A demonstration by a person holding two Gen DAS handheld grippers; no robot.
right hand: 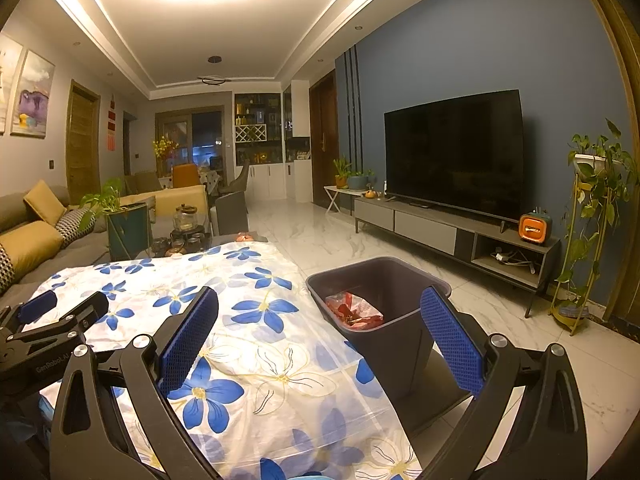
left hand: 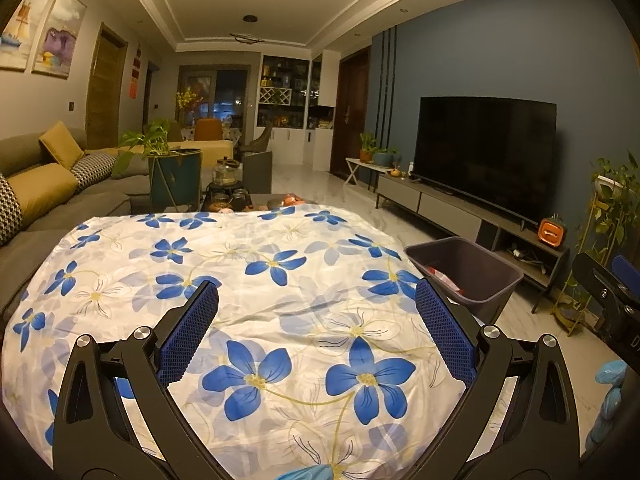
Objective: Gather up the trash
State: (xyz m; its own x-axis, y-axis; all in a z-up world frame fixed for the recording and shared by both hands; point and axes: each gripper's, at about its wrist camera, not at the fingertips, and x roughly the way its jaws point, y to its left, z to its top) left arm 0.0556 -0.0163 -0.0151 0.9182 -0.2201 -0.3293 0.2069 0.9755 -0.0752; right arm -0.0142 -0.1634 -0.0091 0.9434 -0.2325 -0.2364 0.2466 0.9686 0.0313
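Left gripper (left hand: 316,312) and right gripper (right hand: 320,316): jaws wide apart, both empty. Floral cloth (left hand: 256,280) hides the bench beneath entirely. Dark bin (right hand: 380,304) stands on the floor, just beside the bench; red-and-clear wrappers (right hand: 354,310) lie inside, print unreadable. Left gripper body reads "GenRobot", cut off in right wrist view.

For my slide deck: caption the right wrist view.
Open right gripper above a flowered cloth, beside a bin holding red wrappers.

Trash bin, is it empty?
No, the trash bin already holds crumpled red and clear wrappers at its bottom.
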